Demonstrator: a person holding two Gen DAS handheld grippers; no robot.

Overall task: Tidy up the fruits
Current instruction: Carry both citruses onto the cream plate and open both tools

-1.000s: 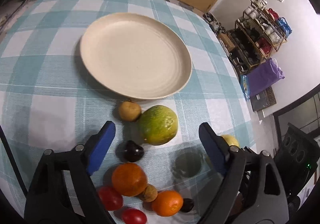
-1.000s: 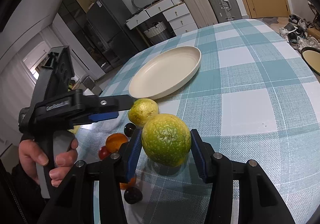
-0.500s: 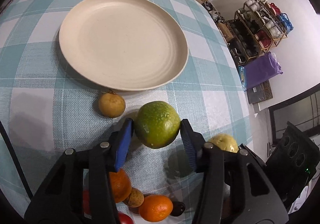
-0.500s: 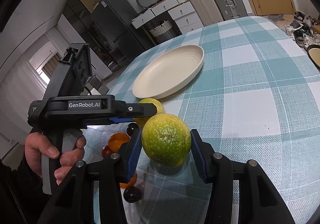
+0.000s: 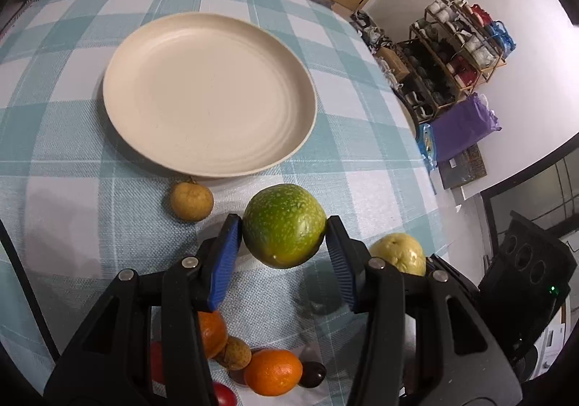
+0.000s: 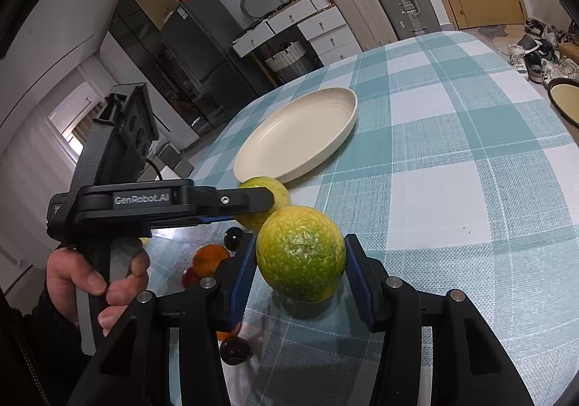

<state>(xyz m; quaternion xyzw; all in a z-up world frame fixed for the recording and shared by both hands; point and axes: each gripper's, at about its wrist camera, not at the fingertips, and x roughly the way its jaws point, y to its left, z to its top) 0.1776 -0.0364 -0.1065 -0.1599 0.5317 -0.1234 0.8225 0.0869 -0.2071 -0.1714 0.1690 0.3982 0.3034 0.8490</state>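
My left gripper (image 5: pixel 284 243) is shut on a green citrus fruit (image 5: pixel 284 229) and holds it just above the cloth, in front of an empty cream plate (image 5: pixel 208 93). My right gripper (image 6: pixel 300 272) is shut on a second yellow-green citrus (image 6: pixel 301 258), lifted a little over the cloth. In the right wrist view the left gripper (image 6: pixel 249 201) holds its fruit (image 6: pixel 277 189) near the plate (image 6: pixel 300 138). A small brown fruit (image 5: pixel 191 201) lies left of the left gripper. The right gripper's fruit (image 5: pixel 398 254) shows at the left view's right.
Loose fruit lies near me: oranges (image 5: pixel 273 371), a brown longan (image 5: pixel 235 352), red cherry tomatoes (image 5: pixel 222 395) and dark plums (image 6: pixel 235 350). The table (image 6: pixel 452 189) has a teal checked cloth. Its edge drops off at the right toward shelves and a purple bag (image 5: pixel 463 125).
My left gripper moved forward, closed on the green citrus and lifted it slightly. The right gripper kept holding its fruit almost still.
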